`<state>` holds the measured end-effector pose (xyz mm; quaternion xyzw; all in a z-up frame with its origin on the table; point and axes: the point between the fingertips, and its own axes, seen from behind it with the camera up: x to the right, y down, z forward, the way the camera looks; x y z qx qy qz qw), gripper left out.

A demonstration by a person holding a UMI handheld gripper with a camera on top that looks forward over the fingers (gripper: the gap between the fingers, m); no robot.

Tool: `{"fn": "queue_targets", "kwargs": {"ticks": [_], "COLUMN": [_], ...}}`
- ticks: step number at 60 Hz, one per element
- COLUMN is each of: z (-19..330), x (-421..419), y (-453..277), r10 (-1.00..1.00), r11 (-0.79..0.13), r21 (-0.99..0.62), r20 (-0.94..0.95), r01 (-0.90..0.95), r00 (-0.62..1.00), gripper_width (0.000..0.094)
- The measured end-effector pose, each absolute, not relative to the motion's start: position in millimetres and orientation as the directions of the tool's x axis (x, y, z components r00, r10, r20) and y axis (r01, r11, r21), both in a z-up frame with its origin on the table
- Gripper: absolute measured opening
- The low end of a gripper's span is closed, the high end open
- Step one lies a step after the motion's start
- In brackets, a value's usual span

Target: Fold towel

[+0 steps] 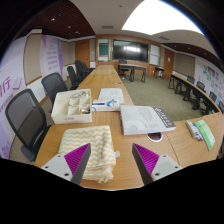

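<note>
- Gripper view: the gripper (pixel 113 163) hung above a long wooden conference table (pixel 125 138), its two fingers spread wide apart with nothing pressed between them
- The left finger's magenta pad (pixel 76 157) overlapped the cream towel (pixel 92 148) in the view; whether it touched the cloth could not be told
- The right finger's pad (pixel 148 158) stood over bare wood, apart from the towel
- The towel, cream with a knitted or waffle texture, lay on the near end of the table, mostly ahead of the left finger and reaching in toward the gap between the fingers; it looked already doubled over into a rough rectangle, its near edge hanging close to the table's edge
- Beyond the towel sat a shallow cardboard tray (pixel 71 106) holding pale crumpled items that could not be made out
- Just right of the tray lay some white papers (pixel 110 98) with a small blue item beside them
- Ahead of the right finger rested a closed grey laptop (pixel 147 119), and near its right corner a small dark object that could not be identified
- Farther right lay a green-and-white packet (pixel 202 131)
- Black office chairs (pixel 27 118) lined the table's left side
- More desks (pixel 135 70) and a dark wall screen (pixel 129 48) stood at the far end of the room, under a bright ceiling light panel (pixel 160 15)
</note>
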<state>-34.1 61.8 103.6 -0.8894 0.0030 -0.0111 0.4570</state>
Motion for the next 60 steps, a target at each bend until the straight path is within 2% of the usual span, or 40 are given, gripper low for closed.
{"fn": "queue_targets", "kwargs": {"ticks": [12,27,43,60], "z": [156.7,222.1,242.4,260.1], "x": [-60.1,-92.2,-124.0,-140.0], "y": [0.9,-127.9,-250.2,-293.3], "r10": [0.009,-0.041,-0.036,-0.013], "r11": [-0.569,-0.545,-0.569,-0.551], "r21": [-0.819,-0.836,-0.819,-0.828], "r20": [0.085,0.095,0.118,0.13], "r01": [0.075,0.057,0.077,0.101], "r00": [0.996,0.995,0.992,0.991], "gripper_width": [0.0856,0.0856,0.0856,0.0857]}}
